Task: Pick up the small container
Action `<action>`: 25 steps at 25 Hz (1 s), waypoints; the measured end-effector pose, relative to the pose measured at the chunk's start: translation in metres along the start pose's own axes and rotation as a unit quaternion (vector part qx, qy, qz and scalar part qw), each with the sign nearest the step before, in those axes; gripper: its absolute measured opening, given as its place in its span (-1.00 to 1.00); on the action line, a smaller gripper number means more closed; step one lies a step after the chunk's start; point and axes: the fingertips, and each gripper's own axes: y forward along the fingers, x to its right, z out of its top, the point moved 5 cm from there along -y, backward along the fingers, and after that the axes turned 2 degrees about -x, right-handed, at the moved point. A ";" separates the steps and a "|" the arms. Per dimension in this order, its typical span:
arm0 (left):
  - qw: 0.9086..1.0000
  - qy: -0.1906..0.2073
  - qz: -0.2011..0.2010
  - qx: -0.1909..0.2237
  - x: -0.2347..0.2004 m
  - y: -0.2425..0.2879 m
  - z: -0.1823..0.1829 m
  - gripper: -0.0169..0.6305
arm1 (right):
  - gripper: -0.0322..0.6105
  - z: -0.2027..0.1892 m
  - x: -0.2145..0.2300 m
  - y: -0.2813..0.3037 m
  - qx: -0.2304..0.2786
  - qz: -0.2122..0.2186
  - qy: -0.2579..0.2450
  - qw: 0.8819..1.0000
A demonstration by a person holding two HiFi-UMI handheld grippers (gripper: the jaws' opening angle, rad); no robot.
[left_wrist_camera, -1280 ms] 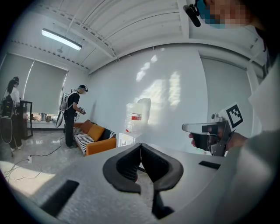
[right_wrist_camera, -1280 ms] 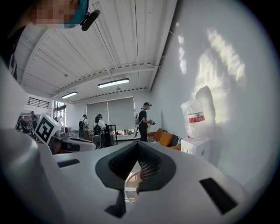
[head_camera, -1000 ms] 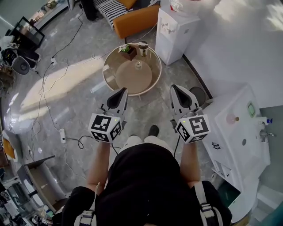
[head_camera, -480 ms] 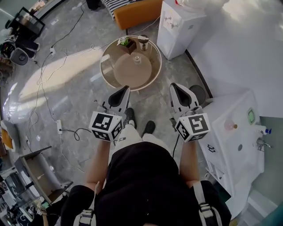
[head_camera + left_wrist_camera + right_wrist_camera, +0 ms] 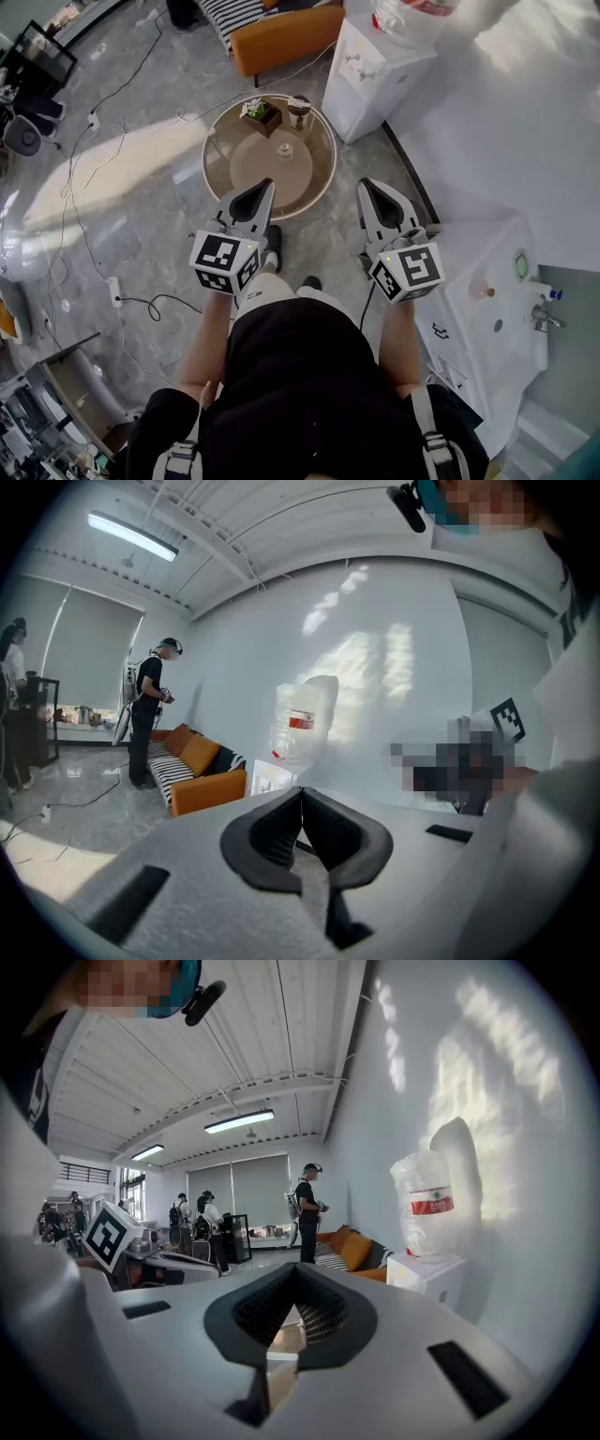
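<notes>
The person has stepped closer, so the round surface (image 5: 223, 150) now sits right in front of the two claws and not farther off like a moment ago. The small container (image 5: 284, 148) is, I think, the little pale thing in the middle of that surface, but it is too tiny to be sure. Nothing touches it yet. The left claw (image 5: 262, 186) is closed with nothing in it. The right claw (image 5: 367, 186) is closed and empty too. A claw will need to open before it can grab.
</notes>
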 end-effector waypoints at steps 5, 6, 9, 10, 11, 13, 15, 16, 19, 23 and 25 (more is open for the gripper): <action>0.999 0.030 -0.036 0.003 -0.044 0.034 0.023 -0.89 | -0.89 0.010 -0.001 0.058 0.001 0.000 0.020 1.000; 0.999 0.029 -0.042 0.002 -0.053 0.040 0.025 -0.89 | -0.89 0.010 -0.001 0.068 -0.002 -0.005 0.019 1.000; 0.998 0.029 -0.057 -0.006 -0.079 0.057 0.025 -0.89 | -0.89 0.009 -0.004 0.096 -0.008 -0.018 0.023 1.000; 0.997 0.030 -0.064 -0.011 -0.086 0.063 0.023 -0.89 | -0.89 0.007 -0.004 0.104 -0.012 -0.022 0.024 0.999; 0.997 0.032 -0.073 -0.016 -0.092 0.070 0.020 -0.89 | -0.89 0.005 -0.003 0.111 -0.016 -0.026 0.022 0.999; 0.995 0.032 -0.093 -0.025 -0.101 0.084 0.015 -0.89 | -0.89 0.001 0.000 0.121 -0.024 -0.034 0.018 0.999; 0.993 0.027 -0.110 -0.029 -0.107 0.099 0.011 -0.89 | -0.89 -0.004 0.003 0.130 -0.029 -0.045 0.019 0.998; 0.992 0.026 -0.115 -0.032 -0.109 0.106 0.008 -0.89 | -0.89 -0.007 0.005 0.134 -0.031 -0.051 0.023 0.998; 0.991 0.025 -0.125 -0.047 -0.116 0.123 -0.004 -0.89 | -0.89 -0.019 0.014 0.147 -0.041 -0.061 0.039 0.997; 0.988 0.018 -0.138 -0.069 -0.121 0.145 -0.026 -0.89 | -0.89 -0.037 0.030 0.162 -0.059 -0.073 0.061 0.994; 0.987 0.019 -0.139 -0.076 -0.124 0.155 -0.035 -0.89 | -0.89 -0.046 0.038 0.169 -0.065 -0.073 0.068 0.993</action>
